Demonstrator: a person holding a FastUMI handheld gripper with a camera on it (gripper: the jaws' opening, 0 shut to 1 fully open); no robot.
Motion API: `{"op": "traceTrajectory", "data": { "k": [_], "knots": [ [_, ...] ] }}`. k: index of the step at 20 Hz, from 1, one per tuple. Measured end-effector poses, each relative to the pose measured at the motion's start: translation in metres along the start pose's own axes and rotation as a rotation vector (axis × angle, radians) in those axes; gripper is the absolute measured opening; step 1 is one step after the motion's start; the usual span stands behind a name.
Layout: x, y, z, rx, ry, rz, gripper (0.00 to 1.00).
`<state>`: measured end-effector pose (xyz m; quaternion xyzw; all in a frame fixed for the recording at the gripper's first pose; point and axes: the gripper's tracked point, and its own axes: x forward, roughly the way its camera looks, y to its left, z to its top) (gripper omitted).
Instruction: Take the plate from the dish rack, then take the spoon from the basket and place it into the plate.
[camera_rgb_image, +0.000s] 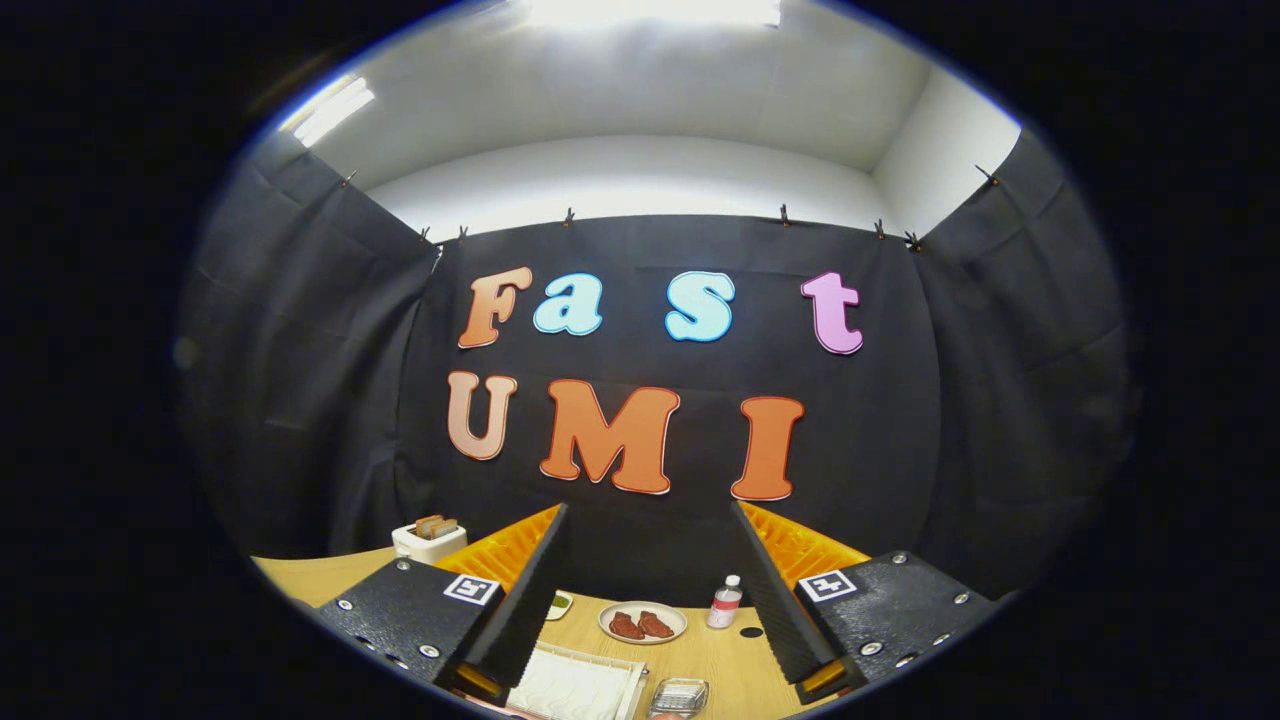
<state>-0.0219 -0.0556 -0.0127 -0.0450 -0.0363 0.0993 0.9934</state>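
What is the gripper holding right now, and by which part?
Nothing. The gripper is open, its fingers spread wide above the table, with the small plate of food lying beyond and between them, untouched.

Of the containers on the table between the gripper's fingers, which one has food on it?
The round plate beyond the open gripper, carrying two reddish-brown pieces. The small clear box nearer the gripper looks empty, and the bottle beside the plate is capped.

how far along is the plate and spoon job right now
Nothing looks done yet. The gripper is raised above the wooden table, its fingers spread wide with nothing between them. Beyond them a plate holding two reddish-brown pieces sits beside a small bottle; a white rack-like item lies below the fingers. Taking the plate, then fetching and placing the spoon, both remain.
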Motion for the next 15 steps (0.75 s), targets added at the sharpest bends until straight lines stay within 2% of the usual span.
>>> {"op": "traceTrajectory", "data": {
  "k": [15],
  "knots": [
    [-0.0031, 0.008, 0.0074, -0.025, -0.056, 0.013, 0.95]
  ]
}}
